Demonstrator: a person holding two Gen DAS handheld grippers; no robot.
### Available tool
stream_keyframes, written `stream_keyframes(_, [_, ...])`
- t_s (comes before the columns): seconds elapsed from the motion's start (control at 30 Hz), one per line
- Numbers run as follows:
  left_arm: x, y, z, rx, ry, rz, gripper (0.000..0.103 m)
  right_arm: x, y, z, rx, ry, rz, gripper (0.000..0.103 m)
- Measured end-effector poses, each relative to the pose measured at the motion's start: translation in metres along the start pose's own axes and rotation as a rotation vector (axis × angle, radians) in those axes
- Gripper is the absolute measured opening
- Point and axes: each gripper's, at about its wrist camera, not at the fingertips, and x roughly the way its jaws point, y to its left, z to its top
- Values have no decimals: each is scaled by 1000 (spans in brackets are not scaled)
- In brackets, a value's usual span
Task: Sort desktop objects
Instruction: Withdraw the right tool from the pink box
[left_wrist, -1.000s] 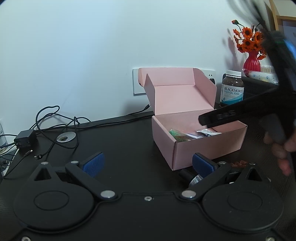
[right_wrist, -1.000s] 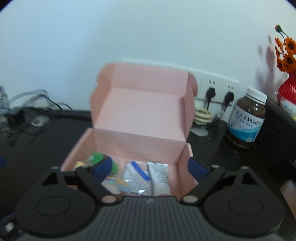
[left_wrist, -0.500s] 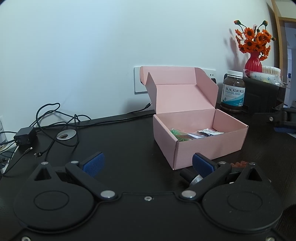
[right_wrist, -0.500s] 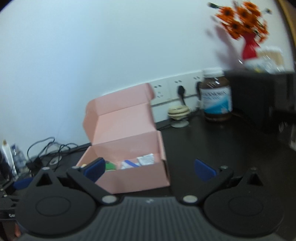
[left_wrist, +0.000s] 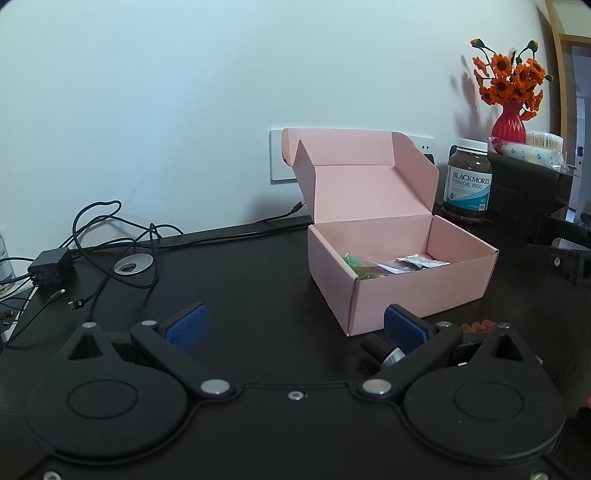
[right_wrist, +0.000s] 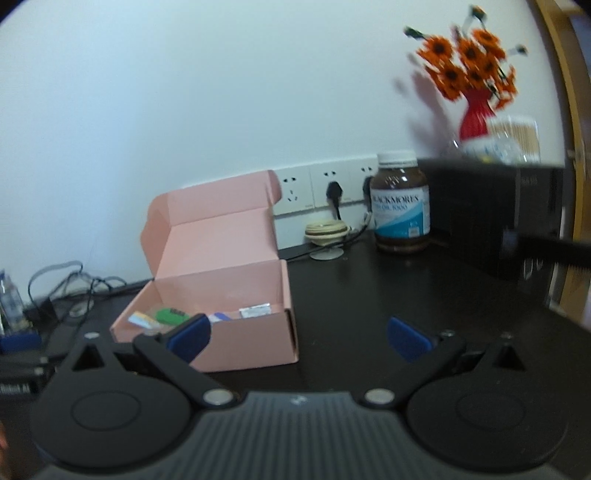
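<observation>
The pink box (left_wrist: 402, 266) stands open on the dark worktop (left_wrist: 240, 280), lid flap upright against the wall, with a green packet (left_wrist: 356, 263) and a couple of foil sachets (left_wrist: 424, 261) already lying inside.

From the left claw (left_wrist: 295, 326) the box lies at about one o'clock, its near corner just ahead of the right-hand blue pad, its long side running from there away toward two o'clock. That claw's jaws stand wide apart with nothing between them. Tucked right behind its right-hand finger, at about three o'clock, lies a small dark cylindrical thing with a shiny end (left_wrist: 382, 352); beyond it a little cluster of orange-red bits (left_wrist: 478, 325) sits on the worktop. What either is, I cannot tell.

The right claw (right_wrist: 299, 336) also gapes empty, pads well apart. For it the box sits at about eleven o'clock, its near right corner just off the left pad. The fish oil bottle (right_wrist: 400, 212) stands at one o'clock, well away near the wall sockets (right_wrist: 325, 184).

By my reckoning the loose bits by the left claw are the likeliest next pick, and the left hand is plainly the nearer one.
</observation>
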Motion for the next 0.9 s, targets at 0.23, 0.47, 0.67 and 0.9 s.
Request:
stream_keyframes(0.23, [0,0,0,-3,1,6,103,-4,12,-7,-57,-1,16,102])
stream_keyframes(0.47, [0,0,0,-3,0,7,103,-20,12,-12,-48,-29,36,102])
stream_keyframes(0.67, [-2,-1,-1,0,-8,16,103,-50,12,-22,-30,-123,71,102])
stream_keyframes(0.9, [-2,0,0,-3,-6,14,103,-71,26,-15,-99,-118,21,102])
